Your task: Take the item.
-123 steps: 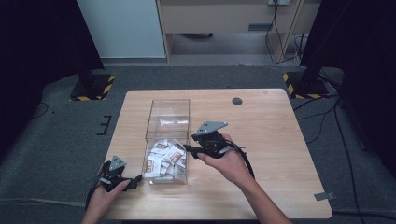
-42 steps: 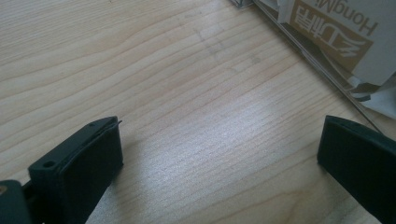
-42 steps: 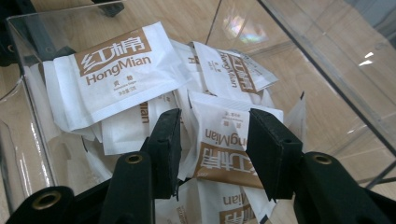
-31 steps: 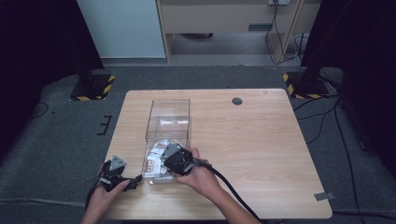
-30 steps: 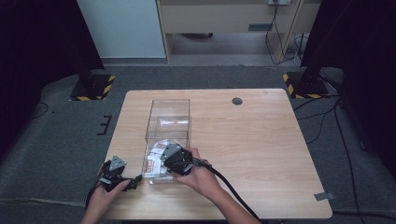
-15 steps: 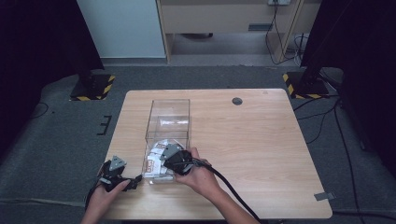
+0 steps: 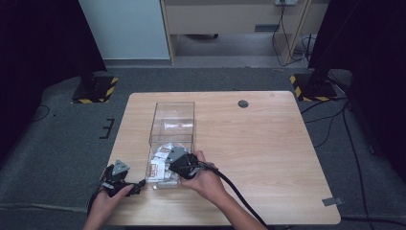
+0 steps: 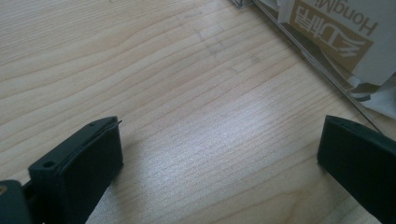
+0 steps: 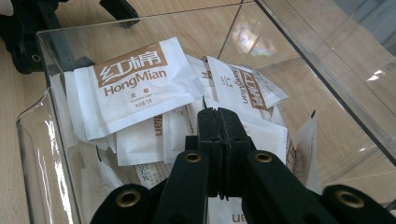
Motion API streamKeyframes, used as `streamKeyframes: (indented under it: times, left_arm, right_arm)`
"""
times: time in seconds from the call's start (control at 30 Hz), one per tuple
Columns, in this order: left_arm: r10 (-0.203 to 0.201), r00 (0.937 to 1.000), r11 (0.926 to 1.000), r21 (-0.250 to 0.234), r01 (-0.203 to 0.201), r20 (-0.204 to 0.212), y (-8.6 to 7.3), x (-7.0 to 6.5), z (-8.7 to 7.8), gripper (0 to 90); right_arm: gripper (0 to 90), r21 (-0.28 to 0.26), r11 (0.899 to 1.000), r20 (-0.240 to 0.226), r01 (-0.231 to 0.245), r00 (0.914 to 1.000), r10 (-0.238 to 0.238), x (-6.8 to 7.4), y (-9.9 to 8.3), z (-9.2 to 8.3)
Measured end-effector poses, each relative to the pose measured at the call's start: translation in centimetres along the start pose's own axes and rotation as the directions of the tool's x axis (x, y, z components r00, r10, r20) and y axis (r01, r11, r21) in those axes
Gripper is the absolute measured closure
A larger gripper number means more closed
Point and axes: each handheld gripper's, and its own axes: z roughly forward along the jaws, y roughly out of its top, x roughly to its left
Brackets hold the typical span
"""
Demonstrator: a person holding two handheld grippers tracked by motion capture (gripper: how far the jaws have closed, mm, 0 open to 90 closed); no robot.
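Overhead, a pale wooden desk stands on grey carpet, with a white panel and a wooden cabinet behind its far edge and dark curtains at both sides of the room. Two black stands with yellow-striped bases sit on the carpet off the far corners, and cables run along the floor to the right. A small round grommet sits near the far edge of the desk. A clear plastic box lies left of centre, its long side running from the middle of the desk toward the near edge; its far half is bare, and white sachets printed "HongMian" are heaped in its near end. The right hand-held gripper reaches into that near end, its jaws pressed together just above the sachets; I cannot tell whether anything is pinched between them. The left hand-held gripper rests at the near left corner, just beside the box's near wall, with its jaws spread wide over bare wood and nothing between them. The whole right half of the desk is bare wood out to its right edge, and a strip of open wood runs along the left edge beside the box.
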Motion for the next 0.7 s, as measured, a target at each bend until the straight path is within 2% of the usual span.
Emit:
streamKeyframes:
  times: [0.7]
  left_arm:
    - [0.0,1.0,1.0,0.0,0.0,0.0,0.0,0.0,0.0,0.0]
  right_arm:
    - [89.5,-0.071,0.997,0.012,-0.033,0.9994,0.034,-1.0,0.7,-1.7]
